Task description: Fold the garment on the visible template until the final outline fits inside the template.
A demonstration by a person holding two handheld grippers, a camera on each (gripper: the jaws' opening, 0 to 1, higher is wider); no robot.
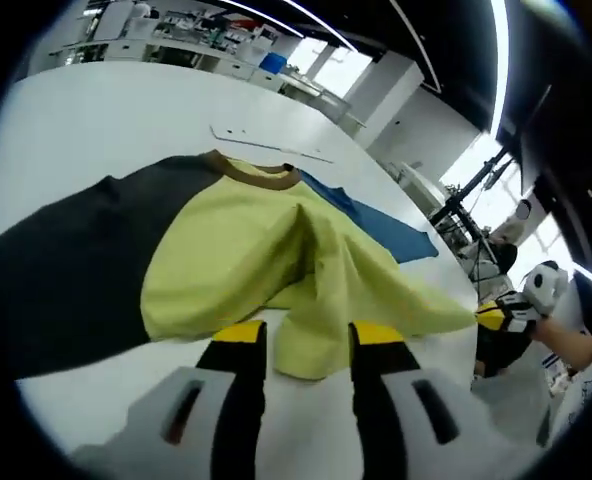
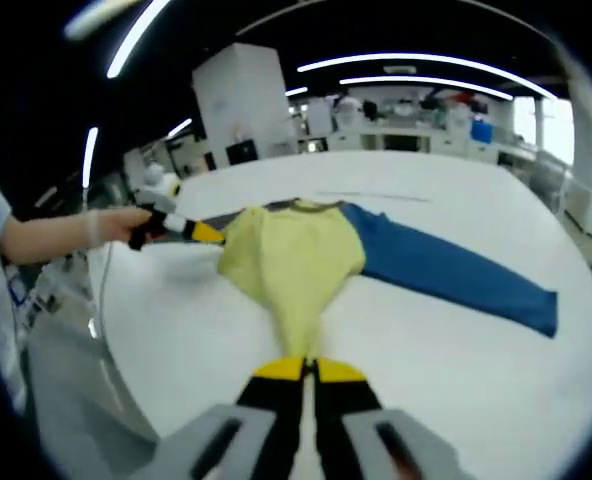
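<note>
Gripping the bunched hem, the right gripper has its jaws pressed nearly together on the yellow fabric of the garment, which draws into a taut ridge running from the jaws toward the brown collar; I judge the pull is there to lift and carry the hem toward that collar. The left gripper has its jaws apart with a fold of the yellow panel lying between them; whether they pinch it I cannot tell. Beyond the collar's near side the dark sleeve lies flat on the white table, and the blue sleeve stretches out on the collar's other side. A thin outline, probably the template, shows just past the collar.
</note>
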